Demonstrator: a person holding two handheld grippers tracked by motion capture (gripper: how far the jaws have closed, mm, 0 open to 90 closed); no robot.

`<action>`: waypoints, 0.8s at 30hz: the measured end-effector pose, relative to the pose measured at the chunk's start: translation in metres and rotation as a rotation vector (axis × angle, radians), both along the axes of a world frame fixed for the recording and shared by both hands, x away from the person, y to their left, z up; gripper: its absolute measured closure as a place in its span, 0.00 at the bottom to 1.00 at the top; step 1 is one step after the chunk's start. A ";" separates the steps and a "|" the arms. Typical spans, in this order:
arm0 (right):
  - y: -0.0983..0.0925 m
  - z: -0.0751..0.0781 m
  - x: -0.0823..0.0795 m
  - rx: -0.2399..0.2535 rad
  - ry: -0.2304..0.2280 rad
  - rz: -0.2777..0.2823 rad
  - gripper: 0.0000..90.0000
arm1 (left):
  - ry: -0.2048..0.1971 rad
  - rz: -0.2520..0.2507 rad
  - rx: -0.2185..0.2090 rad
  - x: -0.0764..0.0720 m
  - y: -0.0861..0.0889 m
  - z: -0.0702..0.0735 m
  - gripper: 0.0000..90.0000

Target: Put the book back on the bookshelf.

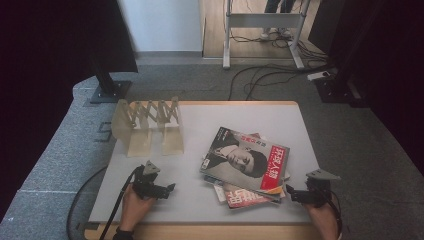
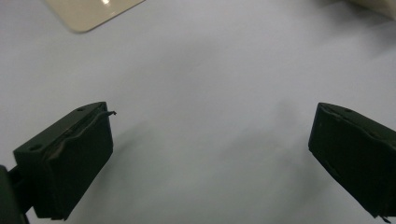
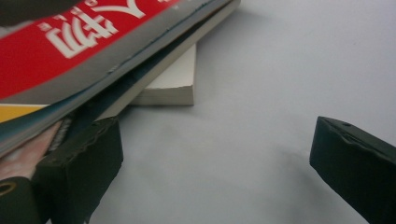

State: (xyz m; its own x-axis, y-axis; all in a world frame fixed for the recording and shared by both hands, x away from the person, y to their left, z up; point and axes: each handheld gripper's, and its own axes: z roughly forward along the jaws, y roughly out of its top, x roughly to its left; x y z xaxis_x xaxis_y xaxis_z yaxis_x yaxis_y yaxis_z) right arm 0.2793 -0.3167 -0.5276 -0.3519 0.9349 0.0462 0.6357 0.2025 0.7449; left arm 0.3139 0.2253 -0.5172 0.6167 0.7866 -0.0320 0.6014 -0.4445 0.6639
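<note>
High view: the right gripper (image 1: 291, 194) lies low with jaws apart beside the magazine stack (image 1: 246, 167), lower magazines mostly hidden; the left gripper (image 1: 170, 189), jaws apart, rests on bare tabletop (image 1: 200, 125).

White Chinese characters run down a red vertical band along the right edge of the top magazine (image 1: 248, 159), whose cover carries a black-and-white portrait; the characters are too small in the high view to be read. More red lettering sits near its upper edge, also illegible. The magazine beneath (image 1: 243, 199) shows large white characters on red. In the right gripper view, white characters on red show blurred and cropped.
</note>
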 end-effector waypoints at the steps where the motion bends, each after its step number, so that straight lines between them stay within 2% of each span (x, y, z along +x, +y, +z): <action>1: -0.001 0.005 -0.004 0.005 -0.006 0.012 0.02 | -0.010 -0.008 -0.014 0.000 -0.002 0.001 0.00; 2: -0.001 0.007 -0.005 0.007 -0.007 0.020 0.02 | -0.004 -0.027 -0.047 0.001 -0.007 0.005 0.00; 5: 0.000 0.014 -0.009 0.017 -0.024 0.039 0.02 | -0.011 -0.055 -0.043 0.003 -0.015 0.009 0.00; 8: 0.003 0.019 -0.012 0.022 -0.034 0.057 0.01 | -0.013 -0.079 -0.059 0.007 -0.022 0.013 0.00; 12: 0.007 0.025 -0.015 0.026 -0.044 0.076 0.00 | -0.011 -0.108 -0.061 0.012 -0.031 0.018 0.00; 13: 0.010 0.027 -0.016 0.030 -0.053 0.083 0.00 | -0.013 -0.132 -0.053 0.016 -0.038 0.022 0.00; 17: 0.016 0.033 -0.016 0.024 -0.066 0.108 0.00 | -0.013 -0.171 -0.048 0.024 -0.052 0.029 0.00; 24: 0.023 0.036 -0.014 0.022 -0.075 0.126 0.00 | -0.019 -0.215 -0.031 0.037 -0.073 0.037 0.00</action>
State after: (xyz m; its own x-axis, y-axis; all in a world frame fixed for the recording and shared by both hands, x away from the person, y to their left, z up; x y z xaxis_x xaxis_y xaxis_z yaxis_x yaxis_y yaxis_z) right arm 0.2657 -0.2939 -0.4920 -0.4693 0.8823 0.0348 0.5484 0.2603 0.7947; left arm 0.3509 0.1526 -0.4802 0.7709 0.6357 -0.0408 0.4824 -0.5408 0.6891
